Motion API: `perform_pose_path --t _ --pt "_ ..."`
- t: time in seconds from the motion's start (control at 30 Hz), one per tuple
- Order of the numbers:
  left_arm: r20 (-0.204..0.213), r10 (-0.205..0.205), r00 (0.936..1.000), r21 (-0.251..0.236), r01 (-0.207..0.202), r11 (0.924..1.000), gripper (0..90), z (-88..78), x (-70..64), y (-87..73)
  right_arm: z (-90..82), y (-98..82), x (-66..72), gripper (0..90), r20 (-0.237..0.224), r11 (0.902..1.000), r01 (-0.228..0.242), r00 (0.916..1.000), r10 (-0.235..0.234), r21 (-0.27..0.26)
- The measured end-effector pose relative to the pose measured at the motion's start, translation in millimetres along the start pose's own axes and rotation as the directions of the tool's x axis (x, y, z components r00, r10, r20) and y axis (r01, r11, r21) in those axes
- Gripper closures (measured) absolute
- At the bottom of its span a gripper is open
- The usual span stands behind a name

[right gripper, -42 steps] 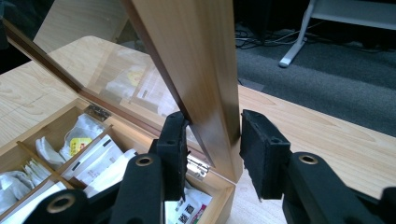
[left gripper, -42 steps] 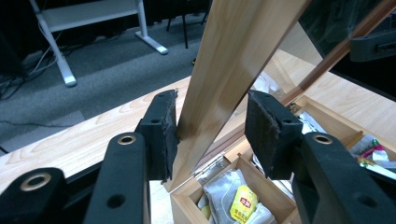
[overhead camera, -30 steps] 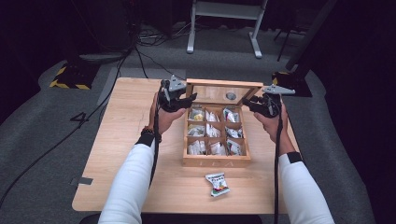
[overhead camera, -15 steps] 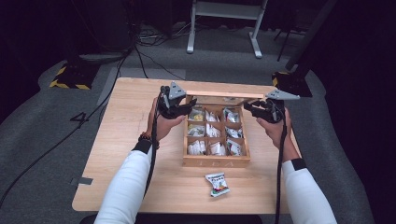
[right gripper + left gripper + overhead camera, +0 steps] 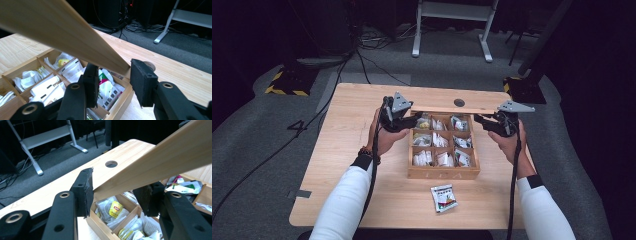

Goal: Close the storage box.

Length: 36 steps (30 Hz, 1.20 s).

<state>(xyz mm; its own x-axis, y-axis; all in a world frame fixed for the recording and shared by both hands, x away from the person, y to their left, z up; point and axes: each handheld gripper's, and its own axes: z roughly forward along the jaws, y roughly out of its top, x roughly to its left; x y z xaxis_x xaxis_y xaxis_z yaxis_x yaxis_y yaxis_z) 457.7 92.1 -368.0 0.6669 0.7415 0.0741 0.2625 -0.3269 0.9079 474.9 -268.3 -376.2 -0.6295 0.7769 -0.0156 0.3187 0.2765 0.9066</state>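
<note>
High view: wooden box (image 5: 443, 172) of nine compartments sits on the table (image 5: 342, 150), packed with small sachets. Its lid (image 5: 447, 109), a thin wooden board, is raised over the far edge of the box, edge-on to the camera, with one gripper at each end. Left gripper (image 5: 416, 116) at the box's far left corner; right gripper (image 5: 478, 120) at the far right corner. One loose sachet (image 5: 444, 197) lies flat on the table just in front of the box's near wall, apart from it. A round hole (image 5: 459, 102) in the tabletop lies beyond the box. Left gripper view: lid corner (image 5: 155, 162) lies between the two black jaws; one pad (image 5: 86, 188) touches the lid's corner, the other pad sits below the board's underside and contact there cannot be made out. These jaws have just been opening, lid between them. A yellow-labelled sachet (image 5: 115, 208) shows in the compartment below. Right gripper view: lid end (image 5: 75, 32) enters the gap between the jaws, which stand parted around it; whether the pads press the board cannot be told. Sachets fill the compartments of the box (image 5: 30, 65) beneath the tilted lid.
</note>
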Motion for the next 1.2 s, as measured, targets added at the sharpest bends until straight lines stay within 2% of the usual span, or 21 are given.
perform_pose_path --t 0.37,0.47,0.63,1.0,1.2 --pt "0.013 0.013 0.9998 -0.002 -0.013 0.9999 50.0 -8.0 -5.1 -2.5 -8.7 -2.2 3.9 58.4 -0.019 0.9999 0.007 0.9998 -0.007 -0.010" --pt "0.016 0.029 0.9995 0.004 -0.029 0.9996 49.8 -9.3 -5.9 -3.6 -10.7 -3.5 5.3 58.6 -0.021 0.9999 0.015 0.9997 -0.015 -0.004" --pt "0.026 0.013 0.9996 0.010 -0.013 0.9999 49.3 -12.6 -7.9 -7.7 -14.6 -6.8 8.1 59.5 -0.020 0.9999 0.014 0.9997 -0.014 0.008" --pt "0.041 0.010 0.9991 0.011 -0.010 0.9999 47.1 -16.3 -11.8 -14.5 -22.6 -12.0 13.2 58.9 -0.032 0.9997 0.024 0.9992 -0.024 0.003" --pt "0.064 0.002 0.9980 0.012 -0.003 0.9999 44.1 -19.8 -14.1 -19.4 -27.0 -15.5 16.5 58.5 -0.040 0.9993 0.036 0.9986 -0.036 0.004"
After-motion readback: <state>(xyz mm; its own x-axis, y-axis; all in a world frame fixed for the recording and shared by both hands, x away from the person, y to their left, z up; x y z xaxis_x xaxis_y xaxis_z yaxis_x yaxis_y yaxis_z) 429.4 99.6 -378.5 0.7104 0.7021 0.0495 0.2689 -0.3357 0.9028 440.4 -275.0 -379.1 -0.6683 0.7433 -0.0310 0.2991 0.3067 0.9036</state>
